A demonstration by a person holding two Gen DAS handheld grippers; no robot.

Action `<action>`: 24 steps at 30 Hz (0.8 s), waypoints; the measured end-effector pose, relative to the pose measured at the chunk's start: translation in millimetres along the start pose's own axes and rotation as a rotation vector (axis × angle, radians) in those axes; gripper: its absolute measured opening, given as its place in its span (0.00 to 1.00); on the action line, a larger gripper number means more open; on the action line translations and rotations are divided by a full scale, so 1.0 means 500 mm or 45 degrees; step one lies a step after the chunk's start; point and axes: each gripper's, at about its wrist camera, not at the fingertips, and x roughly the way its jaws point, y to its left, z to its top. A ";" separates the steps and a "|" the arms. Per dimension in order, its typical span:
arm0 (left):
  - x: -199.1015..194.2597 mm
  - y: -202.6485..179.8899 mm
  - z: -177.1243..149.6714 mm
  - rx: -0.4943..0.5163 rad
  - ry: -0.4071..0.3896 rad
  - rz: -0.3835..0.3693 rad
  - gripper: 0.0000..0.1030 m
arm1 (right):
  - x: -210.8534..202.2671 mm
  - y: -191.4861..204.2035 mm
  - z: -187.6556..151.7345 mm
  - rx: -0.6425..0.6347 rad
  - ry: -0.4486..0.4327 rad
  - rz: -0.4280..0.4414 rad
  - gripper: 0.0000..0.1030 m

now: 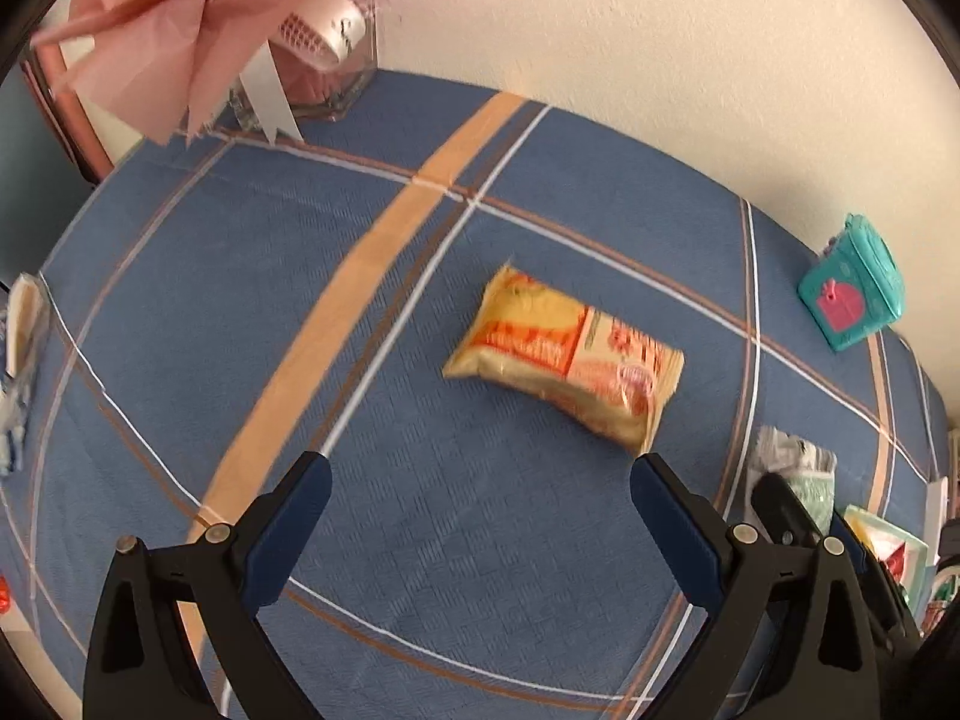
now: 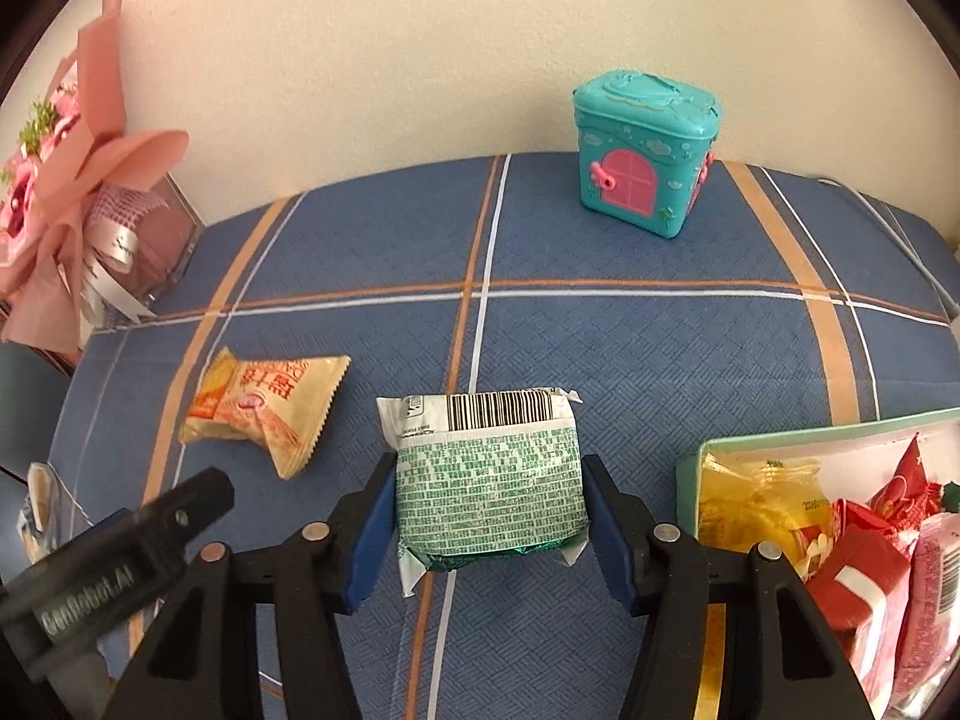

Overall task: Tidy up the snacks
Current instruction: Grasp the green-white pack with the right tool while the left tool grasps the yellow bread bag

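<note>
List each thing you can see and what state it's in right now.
Left gripper: jaws open, empty.
Right gripper: jaws shut on the green snack pack.
Orange snack pack: lying loose on the cloth, sealed.
Box: open, holding snacks.
Toy house: upright, door closed.

Blue plaid tablecloth (image 2: 630, 360) w/ orange & white stripes covers the desk, which sits against a cream wall (image 2: 390, 60). Teal toy house box (image 2: 647, 155) w/ pink arched door stands upright near the wall at back right, well apart from the rest. Pink paper-wrapped bouquet (image 2: 72, 192) w/ white ribbon sits at the back left corner, just beside/in front of a clear box (image 2: 171, 234) w/ pinkish contents; whether they touch, can't tell.
</note>
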 end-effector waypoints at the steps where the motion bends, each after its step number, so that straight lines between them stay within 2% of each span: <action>1: 0.000 -0.005 0.008 0.011 0.007 -0.004 0.97 | 0.000 -0.003 0.002 0.005 -0.007 0.004 0.60; 6: 0.007 -0.023 0.032 0.010 0.052 -0.077 0.97 | 0.010 -0.015 0.006 0.018 -0.041 0.015 0.60; 11: 0.029 -0.042 0.063 -0.016 0.118 -0.077 0.97 | 0.016 -0.028 0.008 0.053 -0.041 0.027 0.60; 15: 0.043 -0.056 0.092 -0.034 0.111 -0.048 0.97 | 0.016 -0.030 0.008 0.055 -0.040 0.036 0.60; 18: 0.059 -0.060 0.113 -0.070 0.105 0.007 0.97 | 0.014 -0.029 0.008 0.047 -0.041 0.038 0.60; 24: 0.091 -0.066 0.146 -0.041 0.079 0.154 0.97 | 0.019 -0.023 0.005 0.027 -0.030 0.041 0.60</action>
